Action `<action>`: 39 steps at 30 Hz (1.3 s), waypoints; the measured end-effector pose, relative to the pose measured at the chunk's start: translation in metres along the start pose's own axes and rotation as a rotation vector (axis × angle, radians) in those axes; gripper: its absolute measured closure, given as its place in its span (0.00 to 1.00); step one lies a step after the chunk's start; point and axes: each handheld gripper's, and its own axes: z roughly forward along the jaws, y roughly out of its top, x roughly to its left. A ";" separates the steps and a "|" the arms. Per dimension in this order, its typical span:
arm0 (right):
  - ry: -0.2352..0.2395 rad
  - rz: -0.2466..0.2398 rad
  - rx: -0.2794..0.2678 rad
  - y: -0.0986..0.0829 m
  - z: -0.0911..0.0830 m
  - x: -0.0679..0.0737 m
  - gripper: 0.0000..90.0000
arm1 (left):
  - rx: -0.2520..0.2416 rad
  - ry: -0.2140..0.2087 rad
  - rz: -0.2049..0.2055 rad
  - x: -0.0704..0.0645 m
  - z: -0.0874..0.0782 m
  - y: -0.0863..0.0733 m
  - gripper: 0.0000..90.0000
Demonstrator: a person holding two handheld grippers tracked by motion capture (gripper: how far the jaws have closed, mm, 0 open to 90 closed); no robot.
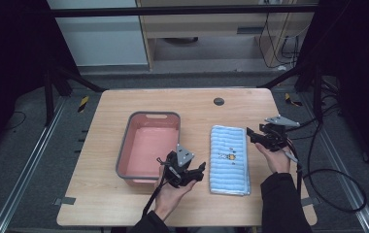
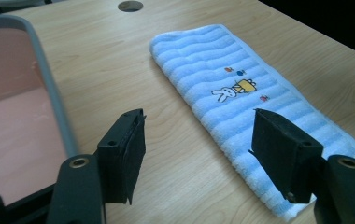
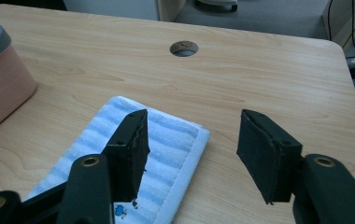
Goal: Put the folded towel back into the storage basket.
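A light wooden table [image 1: 124,204] is seen from above, with a round hole [image 1: 218,101] near its far edge. On it, a pink basin with a grey rim [image 1: 146,115] is placed left of centre, and a folded blue-and-white striped towel [image 1: 228,160] is laid flat just to the right of it, apart from the basin, its long side running away from the person. A small rabbit motif [image 2: 222,94] is printed on the towel's upper face. The left gripper [image 1: 201,169] is held in the person's left hand [image 1: 170,198] at the near right corner of the basin, its tips pointed toward the towel; in the left gripper view its jaws are spread wide with nothing between them, one over bare wood beside the basin wall and the other over the towel's near end. The right gripper [image 1: 248,133] is held in the right hand [image 1: 276,159] by the towel's far right corner, a cable [image 1: 333,174] trailing from it over the table's right edge. In the right gripper view its jaws are likewise parted and empty, one above the towel's corner, the other above bare wood. Whether either gripper is touching the towel cannot be told.
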 end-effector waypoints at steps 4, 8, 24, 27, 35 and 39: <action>0.003 -0.005 0.012 0.000 0.009 0.000 0.48 | 0.012 -0.006 0.001 -0.008 0.011 -0.003 0.39; 0.002 0.008 0.032 -0.003 0.020 -0.002 0.49 | 0.025 -0.009 0.006 -0.014 0.018 -0.006 0.40; 0.016 0.030 0.107 -0.019 0.057 0.000 0.50 | 0.114 -0.033 0.011 -0.030 0.052 -0.023 0.51; 0.021 0.037 0.118 -0.021 0.062 0.001 0.50 | 0.118 -0.040 0.003 -0.030 0.056 -0.027 0.53; 0.021 0.034 0.165 -0.030 0.074 0.003 0.52 | 0.137 -0.054 -0.006 -0.035 0.065 -0.034 0.57; 0.022 0.028 0.181 -0.032 0.077 0.003 0.53 | 0.152 -0.056 -0.014 -0.035 0.069 -0.037 0.59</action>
